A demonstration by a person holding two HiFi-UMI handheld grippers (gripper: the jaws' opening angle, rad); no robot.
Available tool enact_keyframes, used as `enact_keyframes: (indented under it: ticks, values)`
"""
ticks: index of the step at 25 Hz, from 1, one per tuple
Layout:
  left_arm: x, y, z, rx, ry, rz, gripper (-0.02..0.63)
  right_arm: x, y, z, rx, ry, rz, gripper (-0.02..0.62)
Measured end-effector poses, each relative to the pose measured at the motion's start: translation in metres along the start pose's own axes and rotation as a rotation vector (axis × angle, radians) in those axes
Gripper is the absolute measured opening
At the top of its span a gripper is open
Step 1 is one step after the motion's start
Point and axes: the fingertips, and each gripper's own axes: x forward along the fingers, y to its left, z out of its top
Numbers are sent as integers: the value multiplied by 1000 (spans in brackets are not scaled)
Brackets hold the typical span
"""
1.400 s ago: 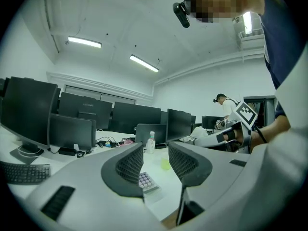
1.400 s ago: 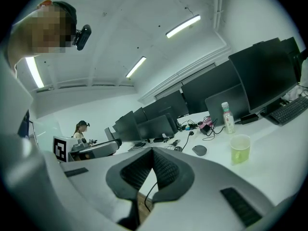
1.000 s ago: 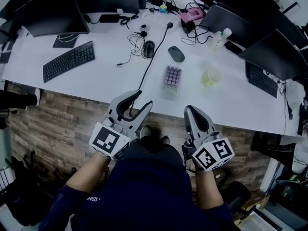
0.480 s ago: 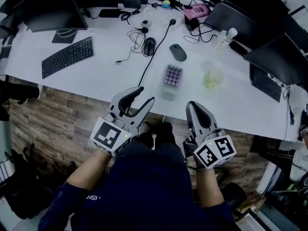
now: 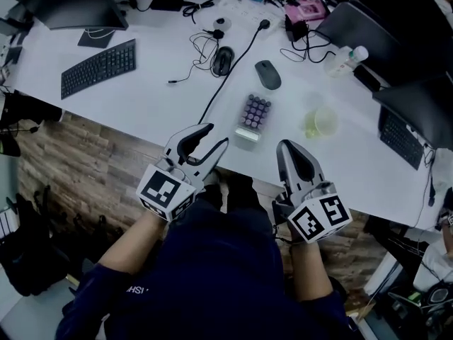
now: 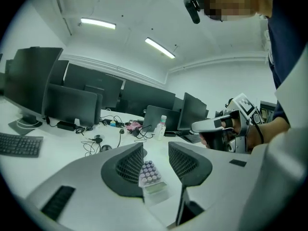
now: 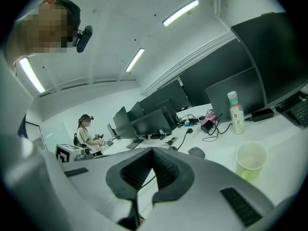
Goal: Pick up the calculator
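— How many calculators?
— One calculator (image 5: 253,113), near edge of the desk (image 5: 152,101), far of both grippers.
— Grippers?
— Left gripper (image 5: 214,137) gapes empty; right gripper (image 5: 289,147) is closed on nothing.

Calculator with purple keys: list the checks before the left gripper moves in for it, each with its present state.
1. Left gripper jaws apart: ok.
2. Pale calculator with purple keys lined up ahead between those jaws: ok.
3. Thin black cable beside calculator, apart from it: ok.
4. Translucent yellow-green cup off the approach line: ok.
5. Right gripper jaws together, nothing held: ok.
6. Jaw gap wider than calculator: cannot tell.
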Motion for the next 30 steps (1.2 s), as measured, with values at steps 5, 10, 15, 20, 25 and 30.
enact_keyframes:
  ticks: [5,10,15,20,25,30]
  values:
    - [19,8,-24,-69,32,52,181,18,-23,-4,5,55,43,3]
    - [42,16,-52,-147,76,95,179,33,-49,-10,18,96,60,3]
    - [57,23,-82,-247,124,142,177,44,-68,-21,43,140,83,3]
    - [69,24,-105,-318,161,173,176,50,-84,-32,62,175,102,3]
    - [73,24,-127,-381,191,207,175,55,-95,-44,84,206,115,3]
    - [73,25,-145,-444,215,229,176,60,-97,-56,101,234,132,3]
